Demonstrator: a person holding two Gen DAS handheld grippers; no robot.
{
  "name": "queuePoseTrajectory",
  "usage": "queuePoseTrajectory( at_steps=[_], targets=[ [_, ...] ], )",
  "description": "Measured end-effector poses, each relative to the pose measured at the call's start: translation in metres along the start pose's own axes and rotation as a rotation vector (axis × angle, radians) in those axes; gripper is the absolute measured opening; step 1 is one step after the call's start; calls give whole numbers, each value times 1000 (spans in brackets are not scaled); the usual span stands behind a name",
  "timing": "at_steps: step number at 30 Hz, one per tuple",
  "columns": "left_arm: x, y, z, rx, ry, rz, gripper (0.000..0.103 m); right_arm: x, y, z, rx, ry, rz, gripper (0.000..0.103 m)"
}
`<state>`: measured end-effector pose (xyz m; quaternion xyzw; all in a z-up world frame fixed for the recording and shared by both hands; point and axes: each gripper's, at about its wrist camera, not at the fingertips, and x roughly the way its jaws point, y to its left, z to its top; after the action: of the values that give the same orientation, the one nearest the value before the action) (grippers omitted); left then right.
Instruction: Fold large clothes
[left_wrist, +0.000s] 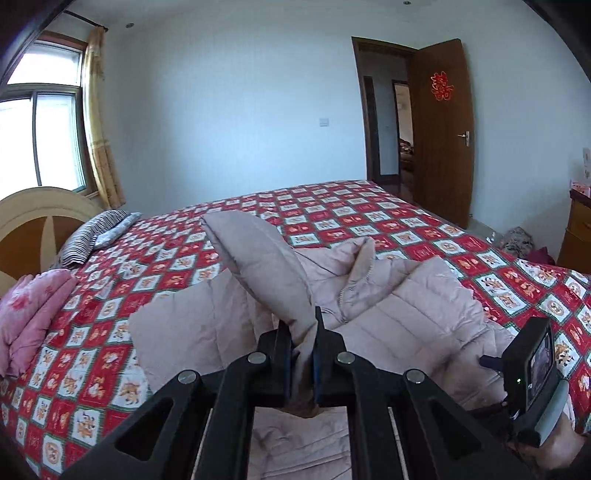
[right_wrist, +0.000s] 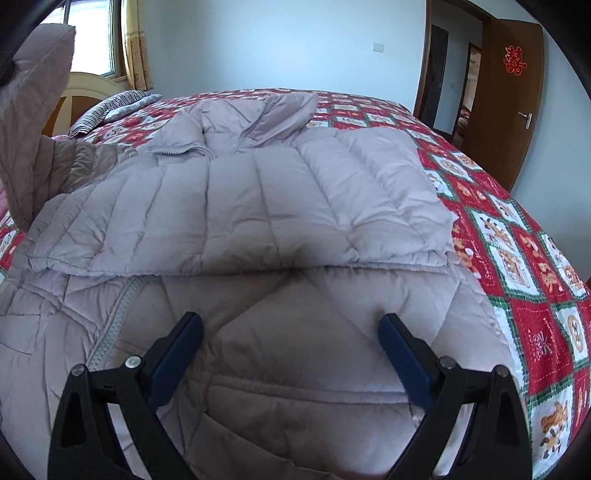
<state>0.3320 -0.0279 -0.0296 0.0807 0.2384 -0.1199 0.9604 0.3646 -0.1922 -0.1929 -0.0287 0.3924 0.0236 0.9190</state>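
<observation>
A pale pink-grey quilted down coat (right_wrist: 258, 206) lies spread on the bed, its right side folded over the front. My left gripper (left_wrist: 302, 325) is shut on the coat's left sleeve (left_wrist: 258, 258) and holds it lifted above the coat; the raised sleeve also shows in the right wrist view (right_wrist: 33, 110) at the far left. My right gripper (right_wrist: 290, 325) is open and empty, fingers resting just over the coat's lower front. The right gripper's body shows in the left wrist view (left_wrist: 532, 376) at the right edge.
The bed has a red checked cover (left_wrist: 369, 218). A folded pink blanket (left_wrist: 29, 314) and a striped pillow (left_wrist: 92, 232) lie by the headboard (left_wrist: 33, 218). An open brown door (left_wrist: 443, 133) and a wooden cabinet (left_wrist: 576, 236) stand beyond the bed.
</observation>
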Motion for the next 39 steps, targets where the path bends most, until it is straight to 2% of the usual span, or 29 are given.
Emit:
queuePoseTrajectory(
  at_steps=[6, 8, 11, 15, 17, 18, 19, 20, 22, 26, 30, 32, 34, 36, 38, 39],
  targets=[
    [29, -52, -11, 39, 47, -102, 7, 4, -2, -4, 3, 10, -2, 99],
    [37, -64, -12, 48, 57, -115, 8, 3, -3, -5, 10, 3, 0, 99],
    [48, -75, -12, 42, 77, -136, 10, 3, -2, -6, 9, -6, -7, 99],
    [58, -77, -14, 27, 92, -164, 17, 3, -2, -7, 10, -11, -8, 99],
    [57, -77, -15, 27, 79, -176, 37, 4, -3, -7, 15, -12, -3, 99],
    [54, -76, -15, 26, 62, -175, 63, 4, -3, -7, 17, -12, -1, 99],
    [50, -76, -15, 26, 35, -160, 83, 4, -3, -7, 18, -13, 0, 99],
    [46, -74, -15, 27, 2, -150, 87, 4, -3, -7, 18, -13, -2, 99],
    [39, -70, -13, 30, -32, -155, 87, 4, -2, -7, 15, -13, -5, 99],
    [39, -44, -13, -12, -39, -103, 88, 5, -2, -6, 14, -13, -5, 99],
    [57, 5, -31, -65, 30, 35, 88, 0, -5, -6, 28, -30, 17, 99],
    [68, 34, -45, -86, 83, 126, 88, -11, -12, -5, 61, -60, 68, 99],
    [73, 62, -60, -120, 119, 181, 88, -27, -18, 1, 114, -113, 119, 99],
    [78, 86, -76, -165, 153, 207, 88, -37, -18, 12, 148, -137, 161, 99],
    [83, 102, -90, -210, 187, 227, 88, -33, -12, 28, 159, -114, 213, 97],
    [84, 108, -95, -232, 200, 226, 88, -27, -8, 35, 161, -92, 237, 89]
  ],
)
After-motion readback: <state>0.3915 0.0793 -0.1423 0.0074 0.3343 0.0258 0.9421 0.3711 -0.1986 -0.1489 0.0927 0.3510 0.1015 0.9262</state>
